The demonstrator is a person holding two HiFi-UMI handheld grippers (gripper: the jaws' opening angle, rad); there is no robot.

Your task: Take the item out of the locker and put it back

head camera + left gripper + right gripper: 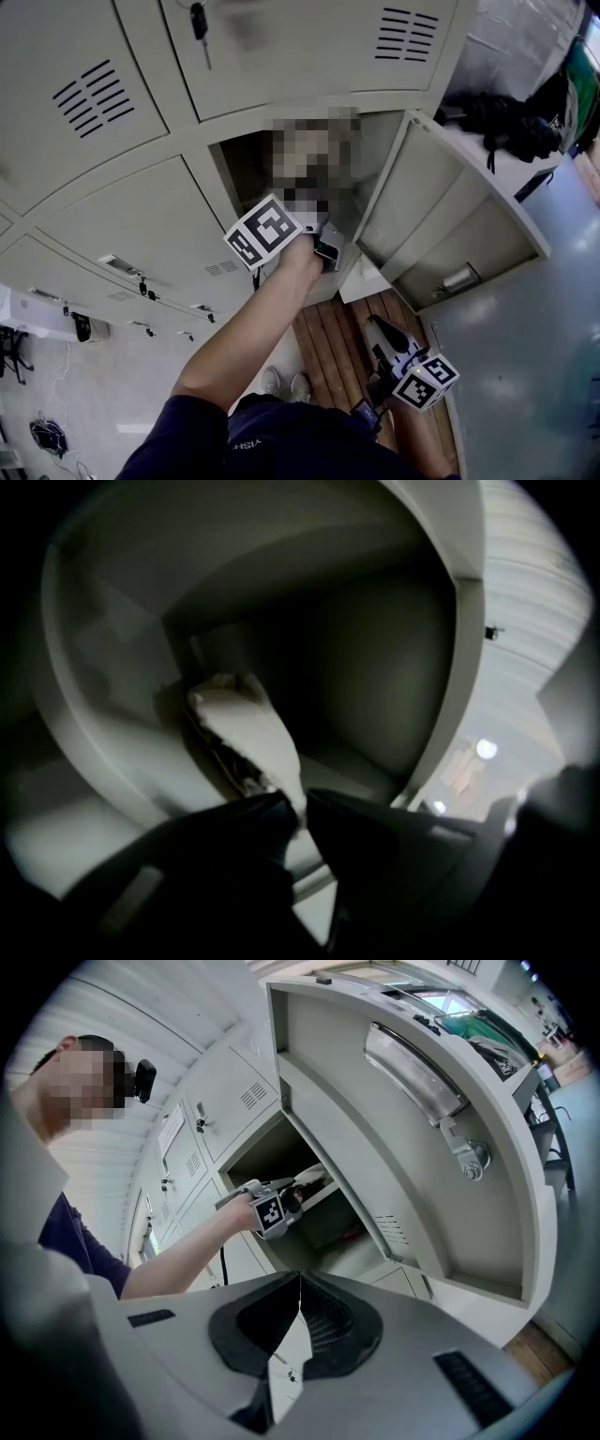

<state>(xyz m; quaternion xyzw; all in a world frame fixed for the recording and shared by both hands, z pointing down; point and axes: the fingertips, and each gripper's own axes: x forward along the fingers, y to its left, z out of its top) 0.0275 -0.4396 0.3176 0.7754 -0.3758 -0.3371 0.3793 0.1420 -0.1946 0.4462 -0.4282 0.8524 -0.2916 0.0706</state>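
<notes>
The open locker (246,159) is in the middle of the row. My left gripper (323,234) reaches into it, marker cube toward me. In the left gripper view its dark jaws (298,810) are shut on the near end of a long white item (251,726), which lies inside the dim compartment. In the head view a mosaic patch covers most of the item. The right gripper view shows the left gripper (298,1185) at the locker mouth, with the white item (312,1176) just beyond. My right gripper (373,326) hangs low at the right, away from the locker, jaws (300,1283) shut on nothing.
The locker door (441,216) stands swung out to the right, a latch on its inner face. Closed lockers surround the opening, and a key (199,23) hangs in the one above. Dark bags (506,122) lie on top at the right. A wooden platform (328,347) is underfoot.
</notes>
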